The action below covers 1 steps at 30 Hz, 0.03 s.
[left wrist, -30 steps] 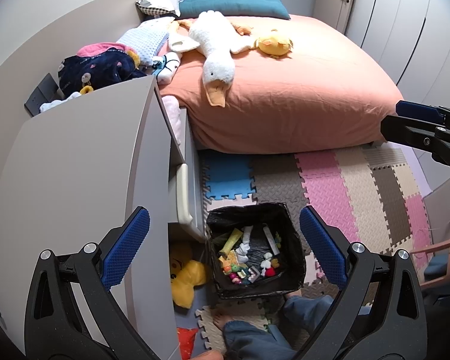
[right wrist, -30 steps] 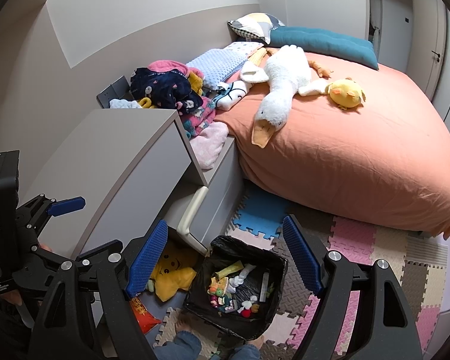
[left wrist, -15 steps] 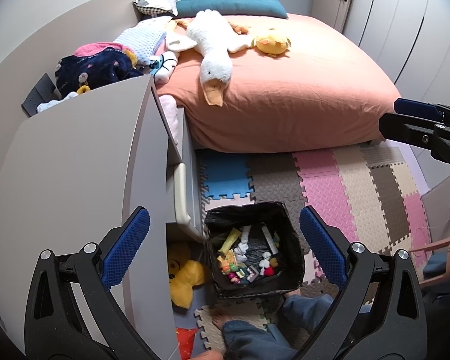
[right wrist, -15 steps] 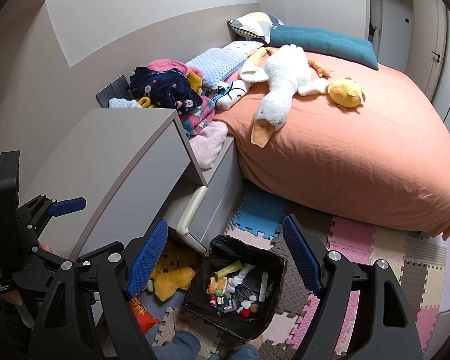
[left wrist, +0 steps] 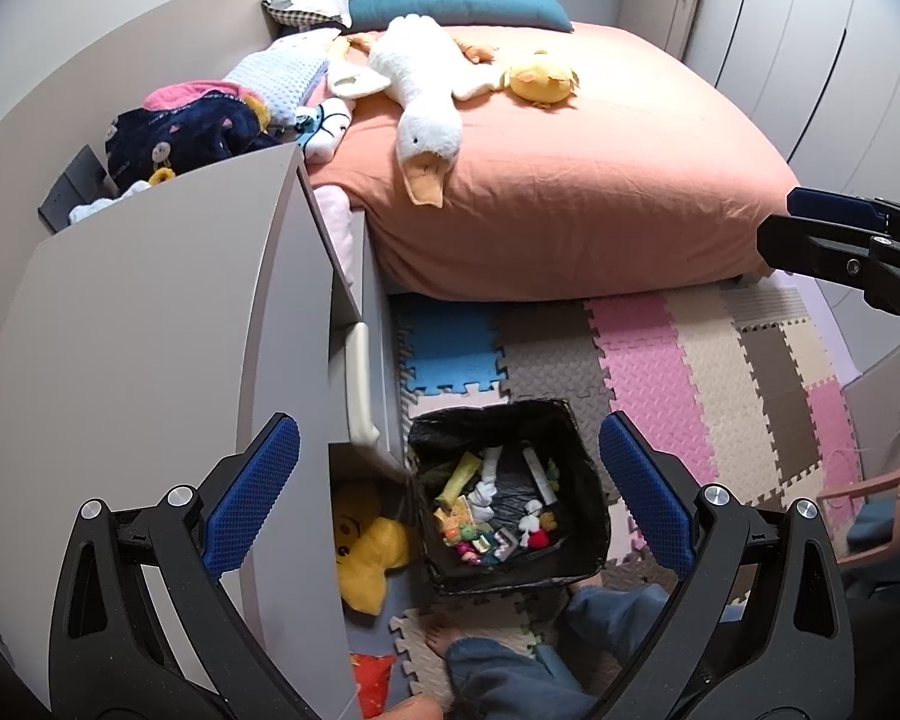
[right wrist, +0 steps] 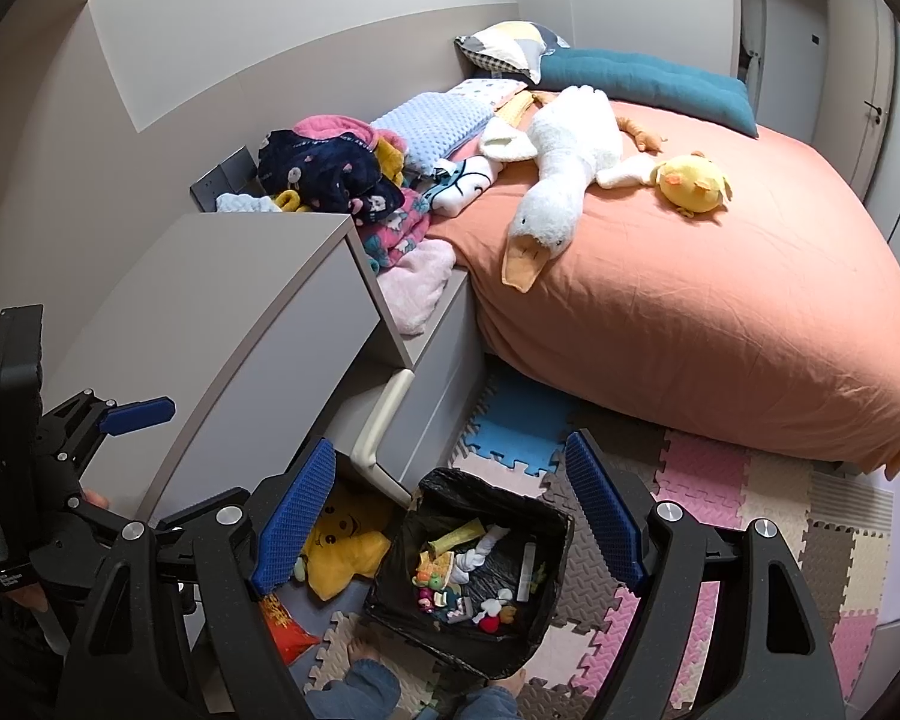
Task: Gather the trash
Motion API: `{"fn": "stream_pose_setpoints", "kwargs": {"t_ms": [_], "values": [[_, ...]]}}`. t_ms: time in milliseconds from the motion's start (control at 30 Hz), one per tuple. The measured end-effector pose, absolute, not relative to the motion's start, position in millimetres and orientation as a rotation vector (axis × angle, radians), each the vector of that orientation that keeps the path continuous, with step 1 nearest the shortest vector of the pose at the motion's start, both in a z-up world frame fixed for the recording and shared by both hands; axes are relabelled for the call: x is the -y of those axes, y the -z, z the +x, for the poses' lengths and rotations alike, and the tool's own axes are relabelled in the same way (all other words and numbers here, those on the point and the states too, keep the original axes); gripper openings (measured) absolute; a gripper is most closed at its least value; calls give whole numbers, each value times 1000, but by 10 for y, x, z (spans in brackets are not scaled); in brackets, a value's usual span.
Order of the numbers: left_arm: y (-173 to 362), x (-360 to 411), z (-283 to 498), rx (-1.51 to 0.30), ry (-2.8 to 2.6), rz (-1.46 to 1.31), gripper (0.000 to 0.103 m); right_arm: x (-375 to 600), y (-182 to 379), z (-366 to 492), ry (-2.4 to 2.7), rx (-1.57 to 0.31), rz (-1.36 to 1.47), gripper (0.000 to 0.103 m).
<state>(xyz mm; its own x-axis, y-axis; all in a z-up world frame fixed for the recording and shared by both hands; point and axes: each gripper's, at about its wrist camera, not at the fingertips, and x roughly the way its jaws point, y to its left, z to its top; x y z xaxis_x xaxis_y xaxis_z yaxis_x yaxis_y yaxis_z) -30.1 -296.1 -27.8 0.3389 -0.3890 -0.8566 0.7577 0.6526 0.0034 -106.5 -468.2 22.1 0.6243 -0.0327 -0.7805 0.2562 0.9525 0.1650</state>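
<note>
Nearby, yellow plush (left wrist: pixel 366 546) beside trash bin (left wrist: pixel 582 450).

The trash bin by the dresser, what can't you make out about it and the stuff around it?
- Trash bin: the small items inside are too tiny to name, in both views.
- Yellow plush toy: partly behind the dresser in the left view; the right gripper finger covers part in the right view.
- Orange packet on the floor: half hidden by a gripper finger.
- Right gripper in the left view: cut off by the frame edge.
</note>
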Motion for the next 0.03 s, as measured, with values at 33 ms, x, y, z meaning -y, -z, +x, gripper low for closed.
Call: {"fn": "stream_pose_setpoints", "kwargs": {"t_ms": [33], "values": [[279, 2948, -295, -961, 779, 445, 96, 4682, -218, -1067, 167, -884, 273, 80]]}}
